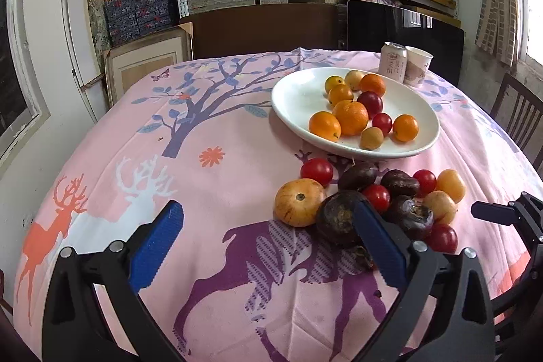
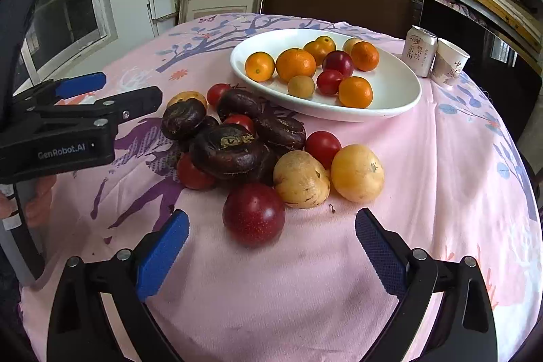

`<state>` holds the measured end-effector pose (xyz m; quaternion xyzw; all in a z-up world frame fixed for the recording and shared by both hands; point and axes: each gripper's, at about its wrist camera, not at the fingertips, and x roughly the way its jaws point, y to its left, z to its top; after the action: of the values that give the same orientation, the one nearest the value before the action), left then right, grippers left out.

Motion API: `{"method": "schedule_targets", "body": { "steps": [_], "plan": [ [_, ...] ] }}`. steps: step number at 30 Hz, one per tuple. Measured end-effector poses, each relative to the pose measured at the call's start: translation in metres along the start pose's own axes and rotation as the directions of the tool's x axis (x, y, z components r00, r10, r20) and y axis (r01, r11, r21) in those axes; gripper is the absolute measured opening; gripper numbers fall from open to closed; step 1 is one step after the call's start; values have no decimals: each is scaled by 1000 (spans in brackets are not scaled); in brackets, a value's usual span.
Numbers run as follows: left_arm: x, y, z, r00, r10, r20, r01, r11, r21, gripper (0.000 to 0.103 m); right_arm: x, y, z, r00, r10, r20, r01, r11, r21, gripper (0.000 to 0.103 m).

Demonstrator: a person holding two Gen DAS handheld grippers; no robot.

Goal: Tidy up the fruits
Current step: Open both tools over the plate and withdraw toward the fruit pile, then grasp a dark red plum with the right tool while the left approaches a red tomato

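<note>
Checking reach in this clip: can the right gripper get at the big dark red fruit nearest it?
Probably yes. The right gripper is open, and the dark red fruit lies just ahead between its fingers, with bare cloth in front.

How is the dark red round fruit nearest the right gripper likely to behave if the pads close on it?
The dark red fruit looks round and glossy, so it may slip between the blue pads. It lies free on the pink cloth, apart from the pile, so a nudge would probably roll it. Its taut skin suggests it could bruise under a hard squeeze.
</note>
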<state>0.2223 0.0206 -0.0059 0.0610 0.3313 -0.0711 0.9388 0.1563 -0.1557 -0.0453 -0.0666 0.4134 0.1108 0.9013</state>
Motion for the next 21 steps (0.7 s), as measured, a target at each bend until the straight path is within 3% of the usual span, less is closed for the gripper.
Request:
{"method": "schedule_targets", "body": {
  "steps": [2, 5, 6, 8, 10, 12, 18, 21],
  "plan": [
    [-8, -6, -3, 1000, -2, 27, 2, 1000, -1, 98, 2, 5, 0, 1000, -5, -8, 5, 1000, -20, 94],
    [-15, -14, -8, 999, 7, 41, -8, 1000, 27, 99, 7, 4, 1, 999, -42, -30, 42, 999, -13, 65],
    [-15, -15, -10, 999, 25, 31, -26, 999, 36, 99, 9, 3, 1, 999, -28, -36, 27, 1000, -10, 58],
    [-13, -18, -14, 996, 83, 19, -84, 996, 43, 99, 7, 5, -1, 999, -29, -27, 29, 1000, -12, 56],
    [-11, -22, -19, 994, 107, -10, -106, 992, 75, 99, 2, 6, -2, 1000, -1, -8, 1, 1000, -15, 38],
    [-12, -28, -26, 998, 50, -36, -46, 993, 108, 98, -1, 5, -5, 1000, 0, 1, 0, 1000, -5, 38],
    [-15, -39, -34, 999, 0, -39, 6, 986, 166, 99, -17, -20, -14, 997, 60, 41, -63, 995, 81, 38],
    [0, -52, -35, 992, -39, -121, 63, 978, 200, 99, -33, -35, -24, 992, 76, 99, -89, 987, 132, 38]
  ]
}}
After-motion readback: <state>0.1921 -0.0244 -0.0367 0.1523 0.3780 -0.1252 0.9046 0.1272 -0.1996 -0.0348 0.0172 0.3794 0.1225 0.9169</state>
